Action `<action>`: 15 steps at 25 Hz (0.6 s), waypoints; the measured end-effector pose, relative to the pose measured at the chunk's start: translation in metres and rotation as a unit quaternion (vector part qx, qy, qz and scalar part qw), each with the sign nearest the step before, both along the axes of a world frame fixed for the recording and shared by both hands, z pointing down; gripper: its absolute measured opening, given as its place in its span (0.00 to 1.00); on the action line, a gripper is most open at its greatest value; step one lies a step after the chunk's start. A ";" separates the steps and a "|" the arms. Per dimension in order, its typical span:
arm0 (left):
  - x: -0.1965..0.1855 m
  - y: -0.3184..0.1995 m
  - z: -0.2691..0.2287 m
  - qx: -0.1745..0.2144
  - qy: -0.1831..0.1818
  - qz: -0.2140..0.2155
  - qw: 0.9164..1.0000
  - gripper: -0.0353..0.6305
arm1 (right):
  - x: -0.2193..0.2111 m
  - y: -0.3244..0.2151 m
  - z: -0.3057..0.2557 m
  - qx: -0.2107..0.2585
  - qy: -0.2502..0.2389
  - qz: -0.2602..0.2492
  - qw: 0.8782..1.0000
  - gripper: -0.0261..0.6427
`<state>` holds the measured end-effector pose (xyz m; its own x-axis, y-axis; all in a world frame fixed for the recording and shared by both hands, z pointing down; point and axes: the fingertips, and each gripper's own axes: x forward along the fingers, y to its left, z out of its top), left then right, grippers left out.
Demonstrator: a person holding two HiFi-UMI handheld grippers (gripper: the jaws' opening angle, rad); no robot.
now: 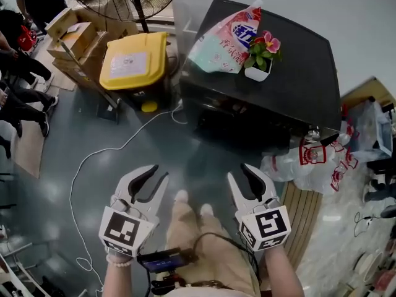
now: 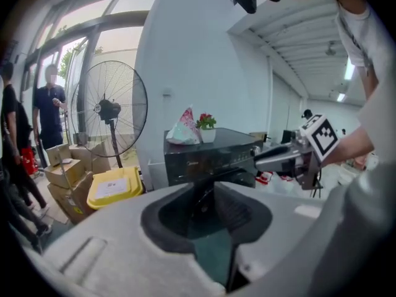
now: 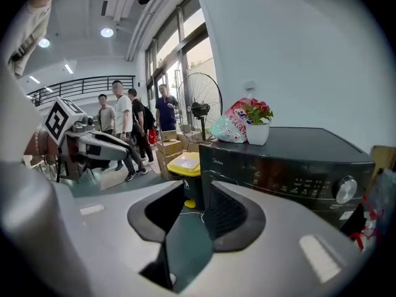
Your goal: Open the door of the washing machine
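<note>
Left tool and right tool, jaws apart, empty, short of washing machine, door lost in shadow.

A detergent bag lies beside a potted flower; a yellow-lidded bin stands near cardboard boxes.

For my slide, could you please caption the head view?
Left gripper and right gripper, both open, face a black washing machine carrying a flower pot.

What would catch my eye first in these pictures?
The left claw and right claw, both open and empty, fill the bottom of the head view. Beyond them stands a black washing machine with a pink bag and potted flowers on top, a yellow bin at its left.
</note>
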<state>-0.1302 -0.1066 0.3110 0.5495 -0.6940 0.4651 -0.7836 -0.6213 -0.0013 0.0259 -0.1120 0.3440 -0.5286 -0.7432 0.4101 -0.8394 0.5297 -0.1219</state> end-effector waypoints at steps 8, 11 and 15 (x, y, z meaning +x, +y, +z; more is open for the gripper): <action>0.007 -0.030 0.039 -0.024 0.013 0.041 0.999 0.21 | -0.006 -0.025 0.035 -0.011 0.009 0.024 1.000 0.22; 0.006 -0.041 0.056 -0.020 0.006 0.058 0.998 0.21 | -0.005 -0.035 0.050 -0.017 0.009 0.042 0.999 0.22; 0.005 -0.056 0.080 -0.031 0.003 0.065 0.997 0.22 | -0.004 -0.047 0.068 -0.020 0.011 0.059 0.998 0.22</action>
<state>-0.1252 -0.1624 0.3913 0.6349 -0.5873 0.5020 -0.6970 -0.7158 0.0440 0.0214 -0.1587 0.4118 -0.4285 -0.7826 0.4516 -0.8986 0.4213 -0.1226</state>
